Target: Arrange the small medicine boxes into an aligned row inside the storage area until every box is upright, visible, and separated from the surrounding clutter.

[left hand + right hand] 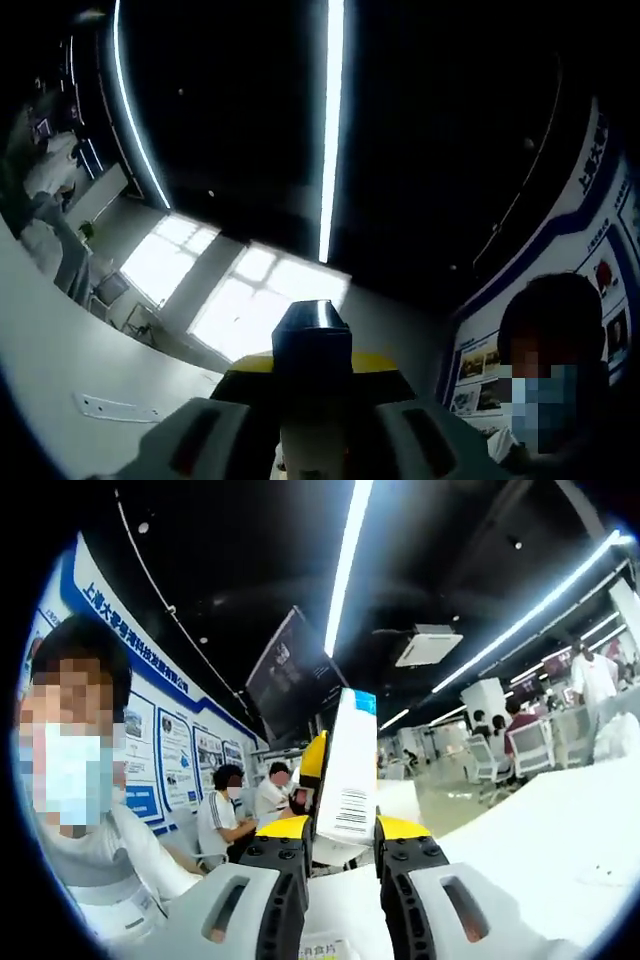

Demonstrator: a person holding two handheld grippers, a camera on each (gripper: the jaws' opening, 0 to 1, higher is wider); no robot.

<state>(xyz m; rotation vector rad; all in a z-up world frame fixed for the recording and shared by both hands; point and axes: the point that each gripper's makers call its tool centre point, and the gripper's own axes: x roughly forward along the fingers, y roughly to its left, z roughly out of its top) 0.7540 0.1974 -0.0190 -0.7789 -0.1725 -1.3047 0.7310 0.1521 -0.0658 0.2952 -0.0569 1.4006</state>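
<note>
Right gripper [342, 852], jaws closed on the lower end of a small medicine box [347, 770], holds it upright and aloft: thin white card, blue top, barcode face, smooth flat panels. Left gripper [312, 352] clamps a dark, blocky item with a glossy top. Either load, pinched only at its base, could pivot or slip if swung toward the pale table [560, 830].

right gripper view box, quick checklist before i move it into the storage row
1. Grip on the medicine box: ok, the right hand-held gripper has its jaws closed on the lower end.
2. Box orientation: ok, it stands lengthwise out of the jaws, barcode side showing.
3. Left hand-held gripper: ok, shut on a dark box.
4. Storage area and row: cannot tell, both cameras point up at the ceiling lights.
5. Path: cannot tell, a person in a mask is close beside the grippers.
</note>
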